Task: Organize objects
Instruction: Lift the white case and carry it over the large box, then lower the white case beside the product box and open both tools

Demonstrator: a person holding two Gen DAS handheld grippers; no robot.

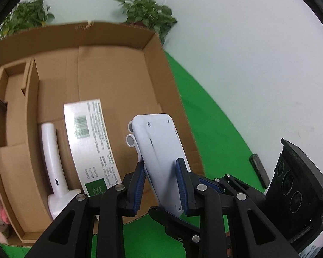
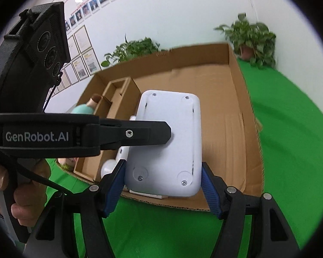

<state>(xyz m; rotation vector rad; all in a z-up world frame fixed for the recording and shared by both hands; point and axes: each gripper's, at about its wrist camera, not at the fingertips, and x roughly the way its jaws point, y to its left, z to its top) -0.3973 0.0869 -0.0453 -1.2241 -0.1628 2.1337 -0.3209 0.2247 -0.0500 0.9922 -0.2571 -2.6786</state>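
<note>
Between the blue pads of the left gripper (image 1: 161, 182), clamped tight: a white plastic device (image 1: 159, 150), held above the open cardboard box (image 1: 118, 75). Left of it inside the box, a printed carton (image 1: 92, 142) and a white handle (image 1: 53, 161). Right gripper (image 2: 163, 185) spread wide around the same device (image 2: 168, 142), pads apart from its sides.

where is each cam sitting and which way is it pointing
Left wrist: sits on the left hand-held gripper, looking down its fingers at the white device it clamps over the cardboard box.
Right wrist: sits on the right hand-held gripper, open around the same device; the person's hand shows.
Shared: device, box, potted plants.
</note>
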